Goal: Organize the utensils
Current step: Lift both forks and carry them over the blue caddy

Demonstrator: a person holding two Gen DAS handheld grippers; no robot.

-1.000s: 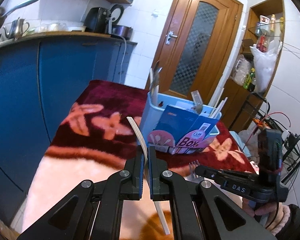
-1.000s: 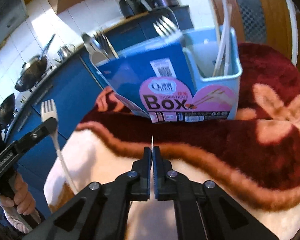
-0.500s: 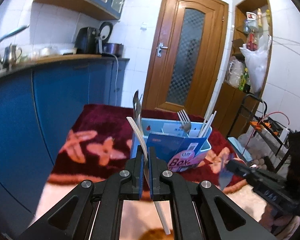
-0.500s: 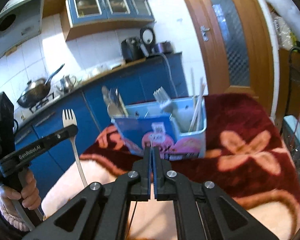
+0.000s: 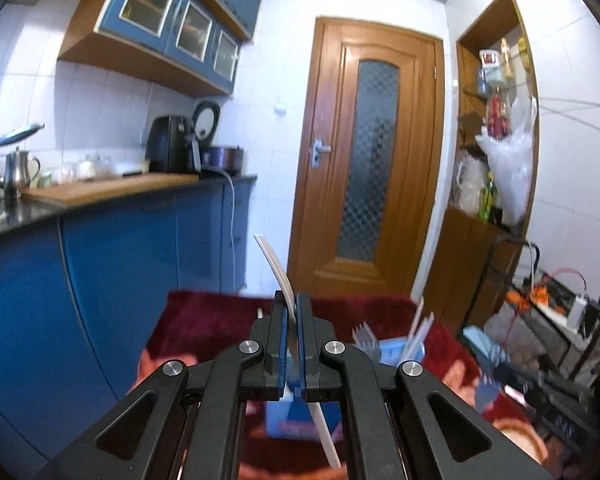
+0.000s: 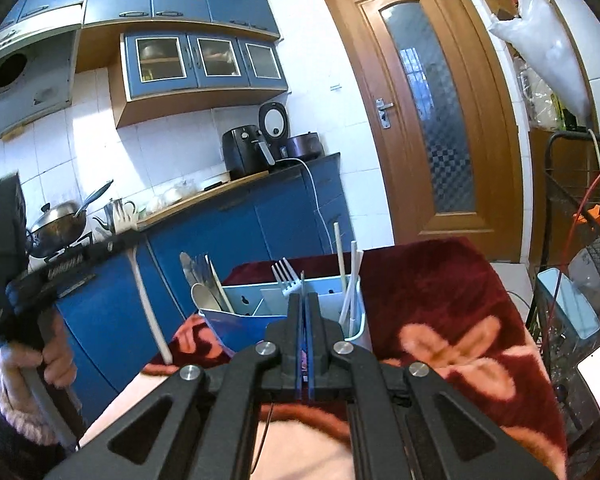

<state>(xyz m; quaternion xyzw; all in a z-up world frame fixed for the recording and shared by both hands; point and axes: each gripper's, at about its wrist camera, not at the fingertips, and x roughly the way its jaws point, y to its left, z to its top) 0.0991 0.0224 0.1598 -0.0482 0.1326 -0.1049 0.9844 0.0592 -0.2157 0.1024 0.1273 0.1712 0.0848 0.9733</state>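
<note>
White plastic fork [image 5: 287,307]: clamped between the pads of my left hand-held gripper [image 5: 291,312], tines up and leaning left, handle running down and right beneath the fingers. In the right wrist view I see the same fork held beside the blue kitchen cabinets [image 6: 236,236], a hand [image 6: 56,354] on the gripper's grip below.

Right hand-held gripper [image 6: 303,300]: clenched, pads pressed together on a thin metal utensil, edge-on; only a sliver shows above the tips, so I cannot tell what kind.

Pale blue utensil holder [image 6: 360,320]: stands on the dark red floral blanket [image 6: 432,280] covering the tabletop, straight ahead of my right gripper. Left compartment holds a spoon [image 6: 204,298] and other metal cutlery; the middle holds a white fork; the right holds white chopsticks [image 6: 350,288].

Blue card sleeve [image 6: 236,330]: leans against the holder's front.

Wooden door [image 5: 374,160]: behind the tabletop, closed.
</note>
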